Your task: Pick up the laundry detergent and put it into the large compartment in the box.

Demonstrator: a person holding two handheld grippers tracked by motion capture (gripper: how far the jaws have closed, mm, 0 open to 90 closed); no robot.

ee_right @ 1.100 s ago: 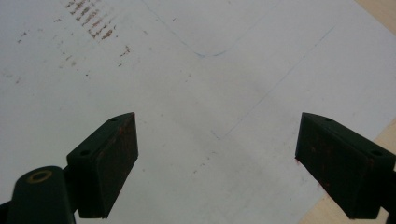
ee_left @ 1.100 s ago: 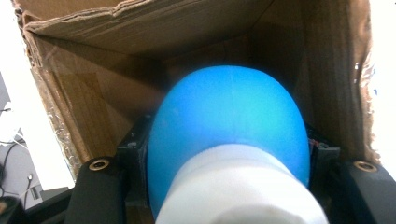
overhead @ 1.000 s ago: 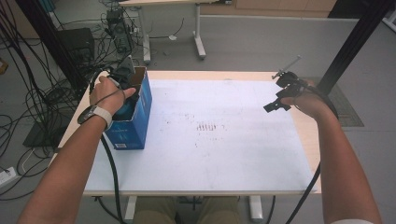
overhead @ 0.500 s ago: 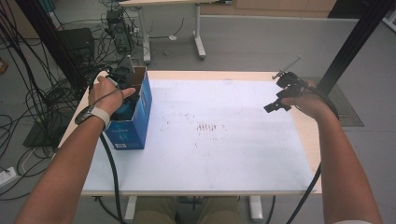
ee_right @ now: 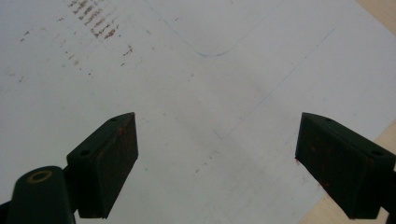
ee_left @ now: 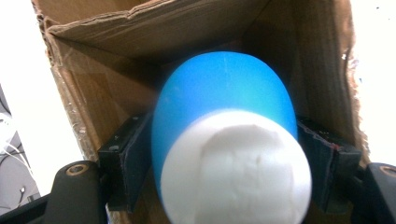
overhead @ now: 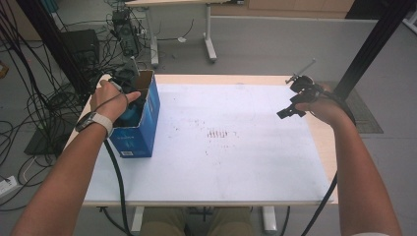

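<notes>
The left gripper (ee_left: 224, 186) has its fingers down inside the open blue cardboard box (overhead: 143, 129), and they have just been opening around the blue bottle with a white cap (ee_left: 224, 140), so I judge the placing is almost done. The right gripper (ee_right: 217, 163) waits over the white tabletop (overhead: 236, 162) with fingers released; only pulling the left one out is left.

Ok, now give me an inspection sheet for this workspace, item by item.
Surface: white table top, faint reddish marks mid-table.
Job's things: blue cardboard box at the left edge; blue and white object inside.
Clutter: nothing seen.
Grippers: left tool in the box, jaws just been opening, either side of the object; right tool open, nothing between.
Cables: cable trails from the left tool; tangle on the floor.
Surroundings: desk legs, black post.
</notes>
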